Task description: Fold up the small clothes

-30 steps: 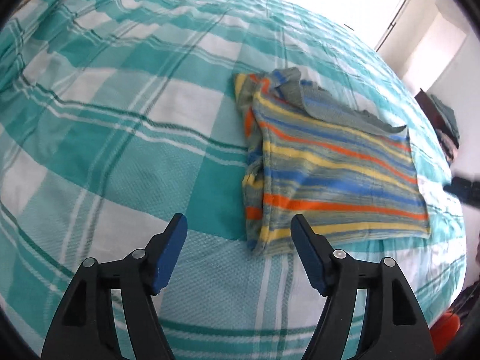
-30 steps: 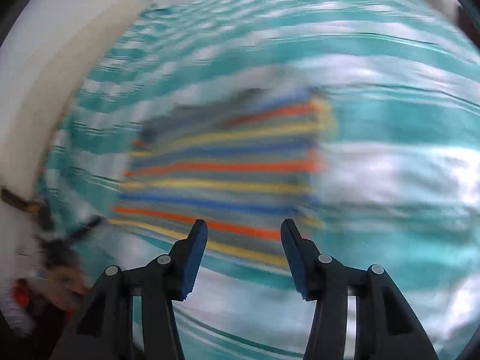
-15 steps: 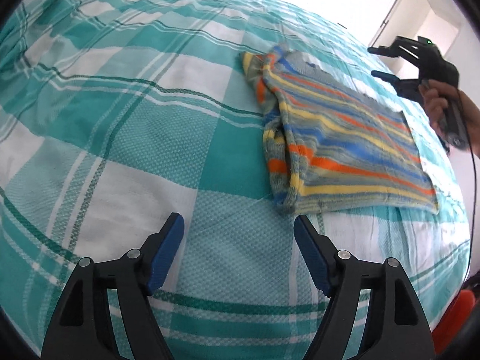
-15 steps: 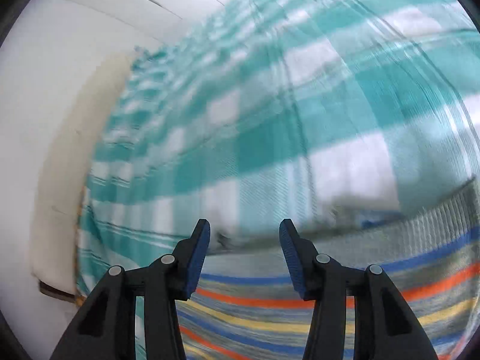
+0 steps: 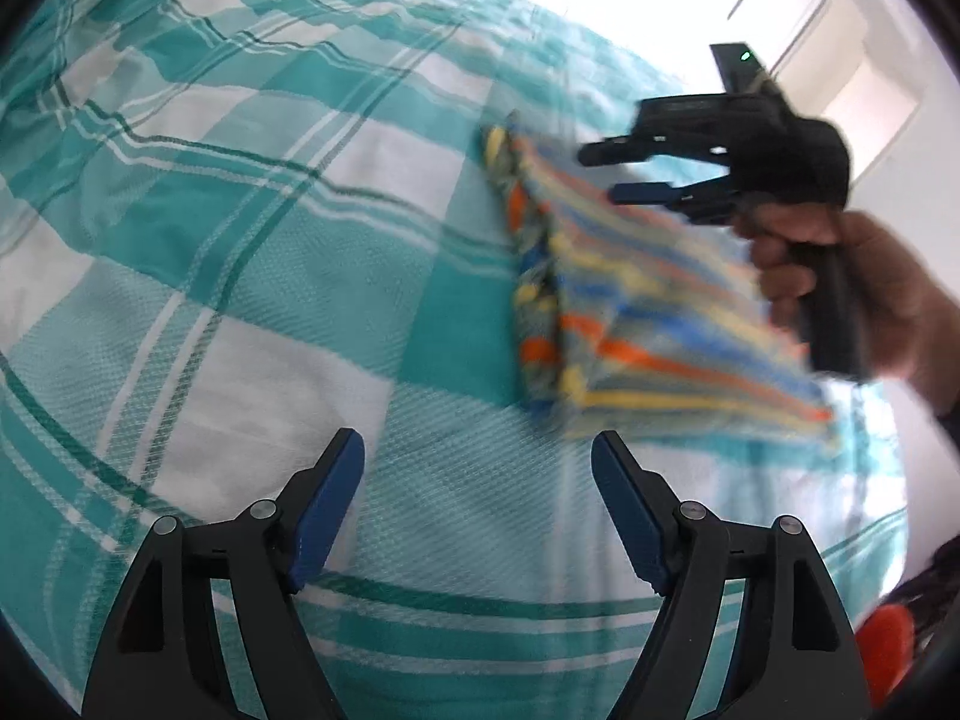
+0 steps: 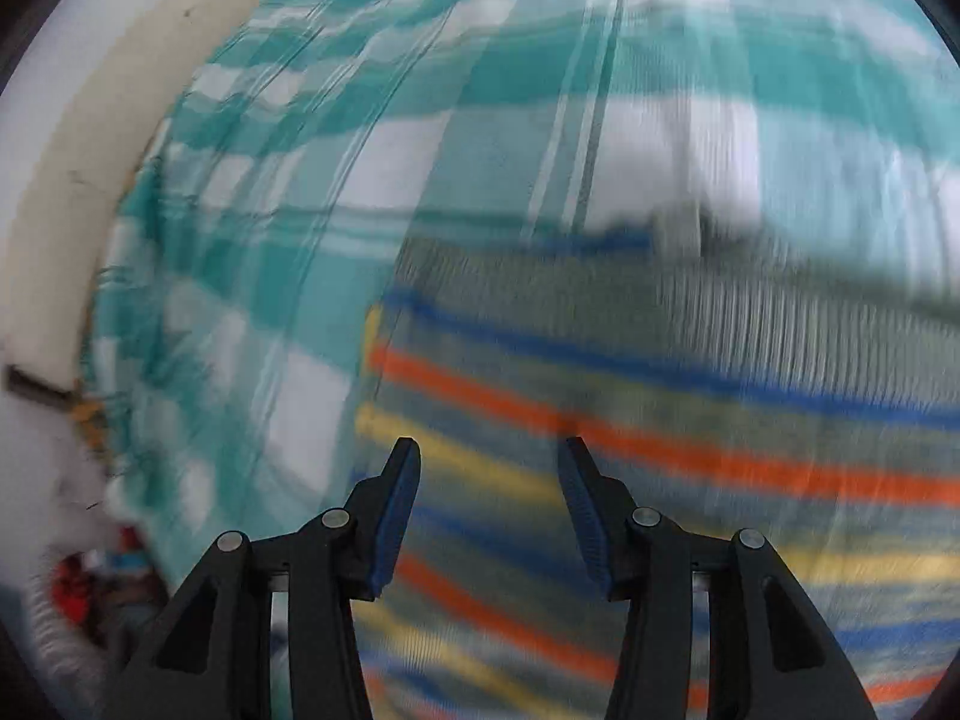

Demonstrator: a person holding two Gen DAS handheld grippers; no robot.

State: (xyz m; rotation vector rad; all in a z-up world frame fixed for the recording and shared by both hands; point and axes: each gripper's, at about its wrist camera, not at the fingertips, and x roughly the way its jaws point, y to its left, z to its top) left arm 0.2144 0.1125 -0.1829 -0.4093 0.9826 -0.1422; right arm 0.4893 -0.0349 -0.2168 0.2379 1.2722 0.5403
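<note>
My left wrist view looks down across the bedspread (image 5: pixel 252 276); my right sits closer; both share the striped garment (image 6: pixel 660 420).

A bedspread (image 5: pixel 252 252) checked in teal and white, crossed by thin dark green lines, covers the bed and fills most of both views; its weave shows a fine waffle texture. Along its far edge in the left wrist view stand white wardrobe doors (image 5: pixel 798 18) with dark slim handles. By its near right corner sits something orange-red (image 5: pixel 885 639), too cropped to identify. In the right wrist view a cream padded headboard (image 6: pixel 102 102) runs along its left edge, with blurred red clutter (image 6: pixel 78 594) below.
</note>
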